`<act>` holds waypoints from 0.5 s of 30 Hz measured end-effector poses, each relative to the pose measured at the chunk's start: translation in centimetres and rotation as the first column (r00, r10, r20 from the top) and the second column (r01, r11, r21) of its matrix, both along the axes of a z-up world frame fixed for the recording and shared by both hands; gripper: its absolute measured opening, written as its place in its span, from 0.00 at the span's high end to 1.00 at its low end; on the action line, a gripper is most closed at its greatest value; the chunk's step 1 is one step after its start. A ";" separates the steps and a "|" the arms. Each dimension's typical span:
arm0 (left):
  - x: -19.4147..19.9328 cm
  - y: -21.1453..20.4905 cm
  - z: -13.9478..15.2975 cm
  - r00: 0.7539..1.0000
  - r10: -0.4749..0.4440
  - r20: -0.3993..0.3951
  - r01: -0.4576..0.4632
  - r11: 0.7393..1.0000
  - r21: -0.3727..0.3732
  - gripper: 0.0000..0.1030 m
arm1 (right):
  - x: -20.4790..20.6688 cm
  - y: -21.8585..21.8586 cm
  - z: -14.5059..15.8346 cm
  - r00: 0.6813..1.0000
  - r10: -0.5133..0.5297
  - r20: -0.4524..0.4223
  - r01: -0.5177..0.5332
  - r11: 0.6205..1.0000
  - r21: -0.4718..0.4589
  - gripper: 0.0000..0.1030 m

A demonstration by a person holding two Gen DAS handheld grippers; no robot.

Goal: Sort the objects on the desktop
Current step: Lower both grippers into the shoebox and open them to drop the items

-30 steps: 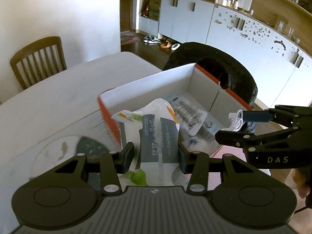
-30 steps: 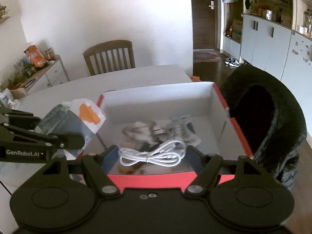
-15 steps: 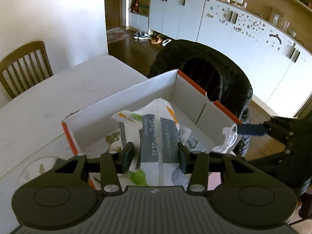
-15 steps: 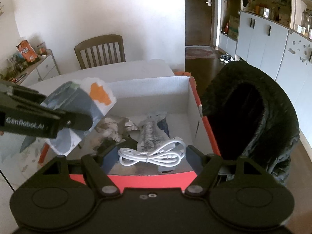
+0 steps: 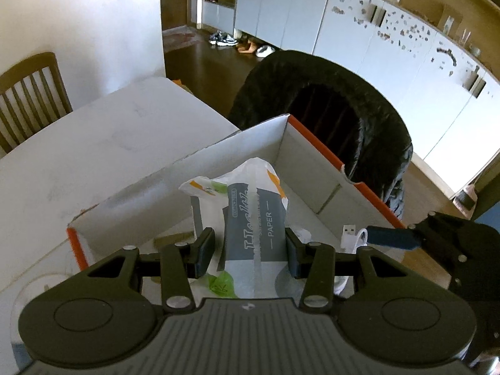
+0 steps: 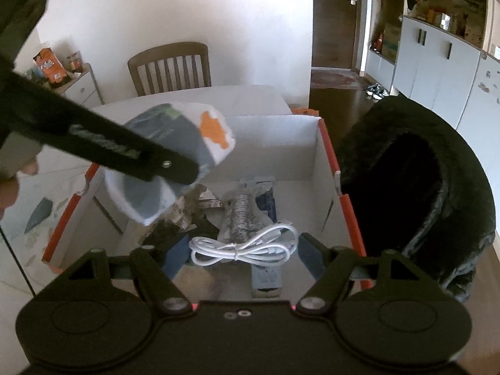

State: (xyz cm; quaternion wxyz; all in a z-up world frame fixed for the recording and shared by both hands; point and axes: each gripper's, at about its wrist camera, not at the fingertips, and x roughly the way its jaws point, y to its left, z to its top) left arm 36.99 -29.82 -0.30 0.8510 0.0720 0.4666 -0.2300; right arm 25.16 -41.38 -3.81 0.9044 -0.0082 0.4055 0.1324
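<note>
My left gripper [image 5: 250, 250] pinches the tissue pack [image 5: 254, 218] and my right gripper [image 6: 242, 251] pinches the coiled white cable [image 6: 242, 245], both held above the open cardboard box [image 6: 275, 150], I think so they can drop inside.

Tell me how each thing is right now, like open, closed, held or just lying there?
Left gripper: shut on the tissue pack.
Tissue pack: held up above the box.
Right gripper: shut on the white cable.
White cable: coiled, tied in the middle, held over the box.
Box: open on top, packets lying inside.
Wooden chair: standing behind the table, nobody sitting in it.
</note>
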 end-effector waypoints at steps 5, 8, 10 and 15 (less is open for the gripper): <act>1.9 -0.9 -1.4 1.000 -0.009 -0.012 0.010 0.999 0.035 0.56 | 0.9 0.4 -0.6 1.000 0.021 -0.008 -0.022 1.000 -0.021 0.27; 3.0 -1.3 -2.3 1.000 -0.019 -0.018 0.020 0.999 0.051 0.55 | 1.4 0.5 -1.2 0.999 0.028 -0.019 -0.029 0.999 -0.041 0.27; 3.5 -1.5 -2.9 0.999 -0.020 -0.026 0.022 0.998 0.065 0.55 | 1.7 0.6 -1.6 0.999 0.032 -0.024 -0.033 0.998 -0.054 0.27; 3.9 -1.8 -4.5 0.998 -0.029 -0.047 0.033 0.996 0.089 0.55 | 2.1 0.6 -2.2 0.998 0.039 -0.041 -0.041 0.997 -0.059 0.27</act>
